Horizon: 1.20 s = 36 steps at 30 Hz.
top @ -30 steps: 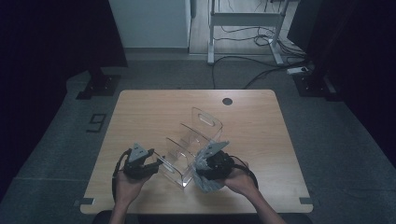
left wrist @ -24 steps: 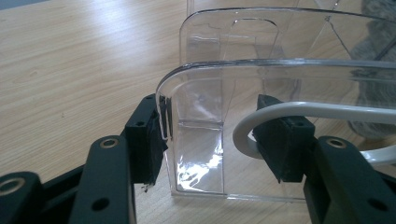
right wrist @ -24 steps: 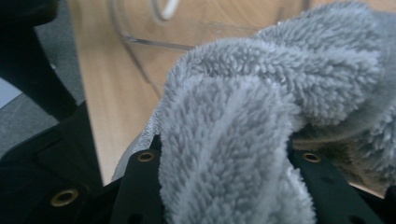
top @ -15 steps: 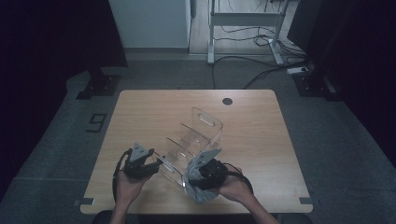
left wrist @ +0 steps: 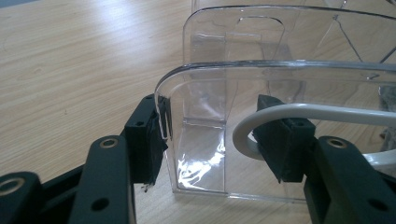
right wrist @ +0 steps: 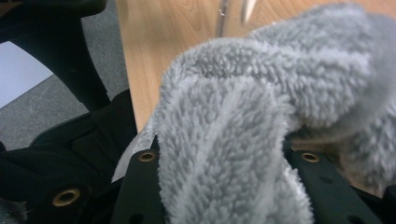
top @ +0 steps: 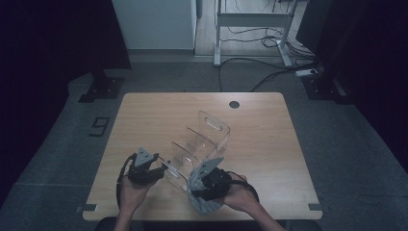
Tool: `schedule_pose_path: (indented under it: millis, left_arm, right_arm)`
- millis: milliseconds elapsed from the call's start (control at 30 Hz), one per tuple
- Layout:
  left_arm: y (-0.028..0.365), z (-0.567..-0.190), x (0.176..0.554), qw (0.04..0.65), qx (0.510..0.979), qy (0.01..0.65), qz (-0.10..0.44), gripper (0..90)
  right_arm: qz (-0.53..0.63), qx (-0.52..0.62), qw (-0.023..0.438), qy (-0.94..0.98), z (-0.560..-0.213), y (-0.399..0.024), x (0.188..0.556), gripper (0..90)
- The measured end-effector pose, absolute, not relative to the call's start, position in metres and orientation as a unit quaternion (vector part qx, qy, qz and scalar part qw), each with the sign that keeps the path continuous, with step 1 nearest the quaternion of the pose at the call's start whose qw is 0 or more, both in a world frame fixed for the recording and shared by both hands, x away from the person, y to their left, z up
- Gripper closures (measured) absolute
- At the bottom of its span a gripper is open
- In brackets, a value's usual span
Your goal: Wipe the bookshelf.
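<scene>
A clear acrylic organizer [top: 204,139] with several compartments stands on the wooden table [top: 269,139]. My left gripper [top: 144,168] holds its near left end. In the left gripper view the left gripper [left wrist: 215,135] has its jaws on either side of the organizer's [left wrist: 243,79] end wall, with one pad pressed on the rounded corner. A white cable [left wrist: 299,112] loops in front of the other pad. My right gripper [top: 207,185] is at the organizer's near side, shut on a fluffy grey cloth [top: 204,202]. In the right gripper view the cloth [right wrist: 243,116] bulges out between the right gripper's [right wrist: 224,158] jaws.
A dark round hole [top: 234,104] is in the table's far edge. The far half of the table [top: 159,110] is bare wood. On the floor behind it are a white desk frame [top: 250,29] and cables [top: 269,72]. A "9" marker [top: 98,126] lies on the floor at the left.
My right gripper with the cloth has moved left and toward the table's near edge along the organizer. The left gripper and the organizer have stayed put.
</scene>
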<state>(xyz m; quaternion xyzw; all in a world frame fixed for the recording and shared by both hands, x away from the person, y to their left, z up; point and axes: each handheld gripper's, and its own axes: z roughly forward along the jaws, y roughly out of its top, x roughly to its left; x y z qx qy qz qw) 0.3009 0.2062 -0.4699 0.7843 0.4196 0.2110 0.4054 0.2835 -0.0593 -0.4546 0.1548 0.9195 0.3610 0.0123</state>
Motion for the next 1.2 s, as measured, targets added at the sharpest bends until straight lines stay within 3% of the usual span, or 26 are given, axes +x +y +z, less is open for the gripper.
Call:
schedule_pose_path:
  millis: [333,833,1200]
  left_arm:
    - [0.210,-0.472,0.303,0.408,0.778,0.422,0.223,41.1]
    - [0.213,-0.471,0.302,0.410,0.783,0.414,0.221,45.3]
    - [0.216,-0.471,0.299,0.415,0.790,0.401,0.208,45.6]
  right_arm:
    - [0.356,0.212,0.053,0.909,-0.447,-0.091,0.305,61.6]
    - [0.347,0.317,0.126,0.874,-0.440,-0.157,0.341,60.9]
    - [0.335,0.381,0.147,0.849,-0.444,-0.194,0.356,60.5]
